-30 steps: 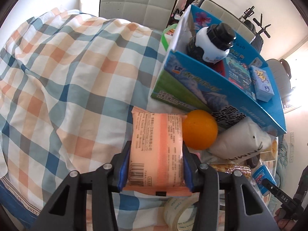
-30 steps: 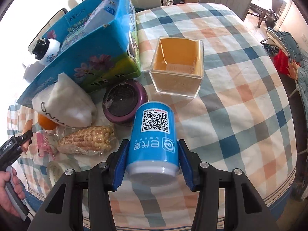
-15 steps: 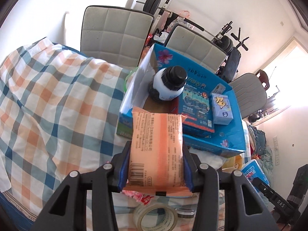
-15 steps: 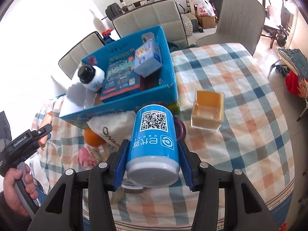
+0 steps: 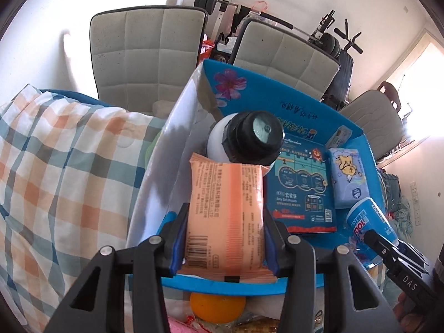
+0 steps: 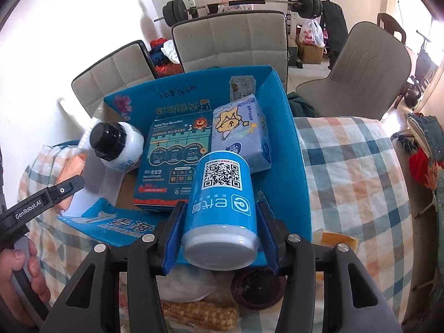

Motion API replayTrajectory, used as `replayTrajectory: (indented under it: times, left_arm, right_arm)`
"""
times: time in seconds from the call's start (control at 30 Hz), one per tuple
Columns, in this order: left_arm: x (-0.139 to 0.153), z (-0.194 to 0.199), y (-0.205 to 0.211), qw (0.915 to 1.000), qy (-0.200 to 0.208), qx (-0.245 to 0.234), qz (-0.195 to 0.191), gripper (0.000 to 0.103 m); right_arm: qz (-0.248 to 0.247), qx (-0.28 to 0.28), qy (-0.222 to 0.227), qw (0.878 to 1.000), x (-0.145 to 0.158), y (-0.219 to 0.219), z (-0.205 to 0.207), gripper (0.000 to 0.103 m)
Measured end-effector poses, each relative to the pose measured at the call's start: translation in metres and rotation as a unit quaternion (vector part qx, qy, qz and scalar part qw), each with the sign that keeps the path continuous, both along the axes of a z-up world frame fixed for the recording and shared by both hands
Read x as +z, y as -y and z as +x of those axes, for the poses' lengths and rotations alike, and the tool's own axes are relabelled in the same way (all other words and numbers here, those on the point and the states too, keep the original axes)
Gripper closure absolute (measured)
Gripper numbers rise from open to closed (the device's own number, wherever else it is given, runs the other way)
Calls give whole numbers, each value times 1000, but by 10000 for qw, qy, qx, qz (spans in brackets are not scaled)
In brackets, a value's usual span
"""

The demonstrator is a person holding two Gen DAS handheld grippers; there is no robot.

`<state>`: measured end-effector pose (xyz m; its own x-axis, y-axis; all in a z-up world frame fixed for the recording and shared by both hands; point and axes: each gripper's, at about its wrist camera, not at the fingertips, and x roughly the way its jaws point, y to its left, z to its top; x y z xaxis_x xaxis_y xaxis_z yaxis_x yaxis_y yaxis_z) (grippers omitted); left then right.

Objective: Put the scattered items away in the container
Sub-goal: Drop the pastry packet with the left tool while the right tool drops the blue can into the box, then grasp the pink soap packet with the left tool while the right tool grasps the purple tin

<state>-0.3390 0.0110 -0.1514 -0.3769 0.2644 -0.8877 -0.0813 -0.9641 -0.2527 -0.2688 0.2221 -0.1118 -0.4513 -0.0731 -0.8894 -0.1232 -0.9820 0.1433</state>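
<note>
Left gripper is clamping a crinkled orange packet; right gripper is clamping a glossy blue cylindrical can, both over the blue cardboard box at frame centre, on the checked-cloth surface.

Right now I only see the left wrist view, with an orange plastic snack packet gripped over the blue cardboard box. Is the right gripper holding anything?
Observer: Yes, the right gripper is shut on a blue cylindrical can with a QR code, over the blue cardboard box's near wall.
Operator: Anything left outside on that side?
Observer: A dark purple round lid lies on the table just before the box.
Operator: Where is bare floor for the orange plastic snack packet?
Observer: Bare brown floor shows in the box's near-left corner, beside the white bottle with a black cap.
</note>
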Motion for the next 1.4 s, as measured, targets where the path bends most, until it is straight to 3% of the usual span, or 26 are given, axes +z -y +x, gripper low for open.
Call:
replayTrajectory:
  times: [0.3,0.7,0.73,0.77,0.83,0.97,1.1,1.23,1.4]
  left_arm:
    - [-23,2,-11,9997,87,-80,-234,57]
    - [-12,7,-8,9997,138,-18,-219,55]
    - [-9,9,-7,9998,111,13,-181,49]
    - [-5,10,-5,9998,59,53,-165,32]
    - [6,13,0,9995,-90,155,-257,13]
    - [22,19,13,9995,-163,209,-182,13]
    - [35,48,31,9989,-235,384,-158,13]
    - [20,91,50,9982,68,590,-130,10]
    - [-38,129,68,9876,1024,1156,294,10]
  right_arm:
    - [259,-66,130,9996,-31,0,-12,52]
    - [179,-72,215,9996,-31,-8,-11,51]
    - [168,-66,213,9996,-30,-9,-10,50]
    - [131,-43,191,9997,-28,-10,-8,49]
    - [120,-45,142,9998,-22,-11,-5,45]
    - [16,-58,-55,10000,-4,-16,7,35]
    - [-189,-188,-293,9992,18,-30,29,33]
    - [-486,-400,-430,9971,28,-49,64,29]
    - [-843,-673,-166,9940,12,-67,106,28]
